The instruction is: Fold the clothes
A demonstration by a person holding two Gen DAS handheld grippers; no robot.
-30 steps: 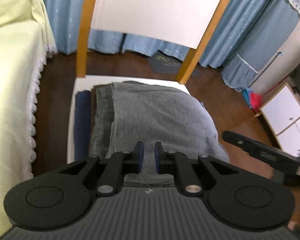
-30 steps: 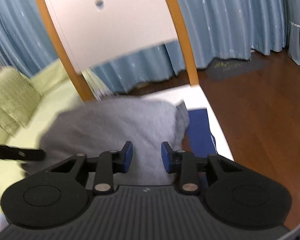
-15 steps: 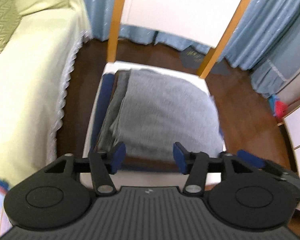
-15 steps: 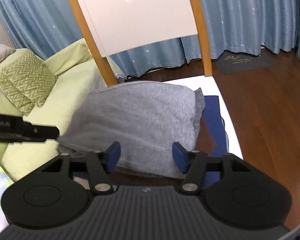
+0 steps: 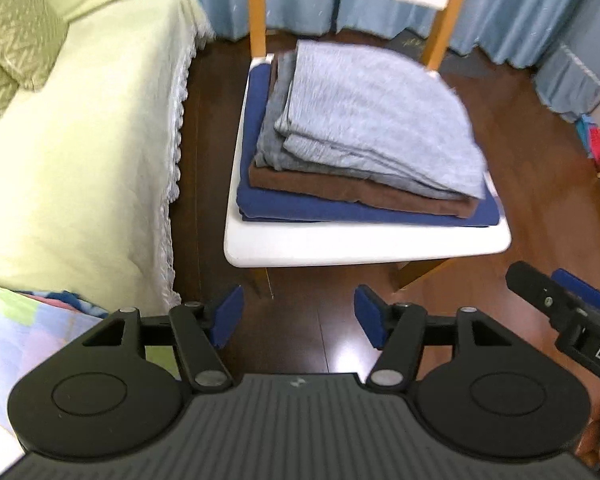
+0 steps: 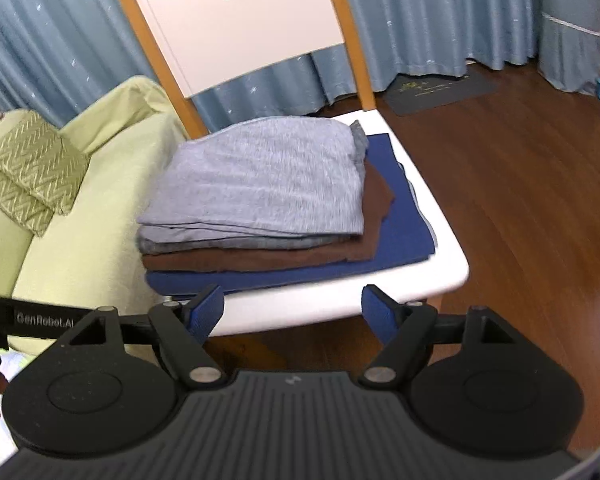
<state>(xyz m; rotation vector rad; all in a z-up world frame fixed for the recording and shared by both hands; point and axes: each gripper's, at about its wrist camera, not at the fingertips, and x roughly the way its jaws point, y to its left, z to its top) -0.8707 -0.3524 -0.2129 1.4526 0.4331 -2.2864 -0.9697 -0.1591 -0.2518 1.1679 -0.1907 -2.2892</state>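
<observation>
A stack of folded clothes rests on a white chair seat. On top lies a light grey garment, under it a darker grey one, then a brown one and a navy one at the bottom. My left gripper hangs over the floor in front of the chair, jaws still opening, nothing between them. My right gripper is just before the seat's front edge, jaws also opening and empty.
A sofa with a pale yellow-green cover and a patterned cushion stands left of the chair. Blue curtains hang behind. Dark wooden floor lies to the right. A colourful cloth lies at lower left.
Both grippers let go of the light grey garment, opened wide and drew back and up from the stack, which now lies whole on the chair.
</observation>
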